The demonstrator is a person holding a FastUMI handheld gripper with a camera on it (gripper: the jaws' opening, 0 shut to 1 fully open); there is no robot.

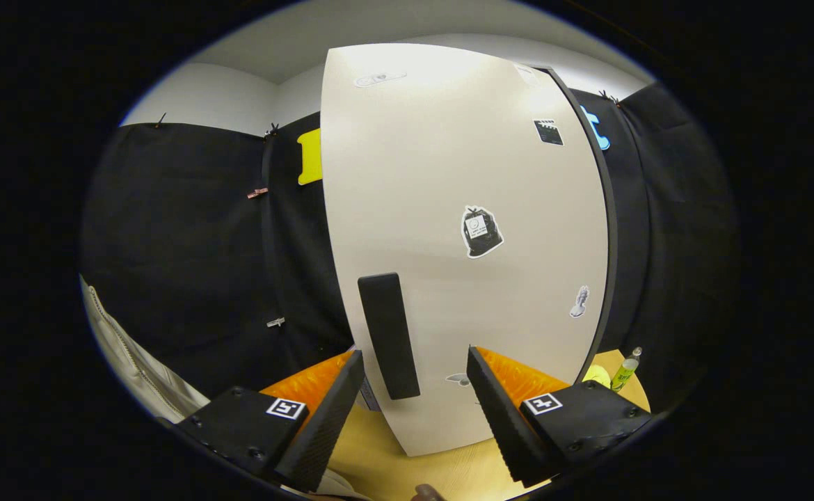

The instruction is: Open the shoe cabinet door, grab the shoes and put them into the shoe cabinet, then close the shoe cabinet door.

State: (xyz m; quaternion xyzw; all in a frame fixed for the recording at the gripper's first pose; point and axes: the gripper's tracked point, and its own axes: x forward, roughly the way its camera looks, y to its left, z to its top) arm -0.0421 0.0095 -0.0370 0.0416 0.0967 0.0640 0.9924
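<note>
Shoe cabinet door (463, 209) is seen shut, flush against its dark frame, with one dark upright handle (388, 335) near its lower left. The gripper (415, 390) is held just before the handle, its fingers spread apart and clamped on nothing. Such a scene fits either a door yet to be opened or one shut again after stowing. One door, one handle, and one bottle (626, 370) right of the door are counted.

We hold the hand-held two-finger gripper (415, 410) level and pointing forward, its two wedge-shaped fingers (323, 424) spread wide apart. Nothing sits between them, and neither finger presses on anything.
</note>
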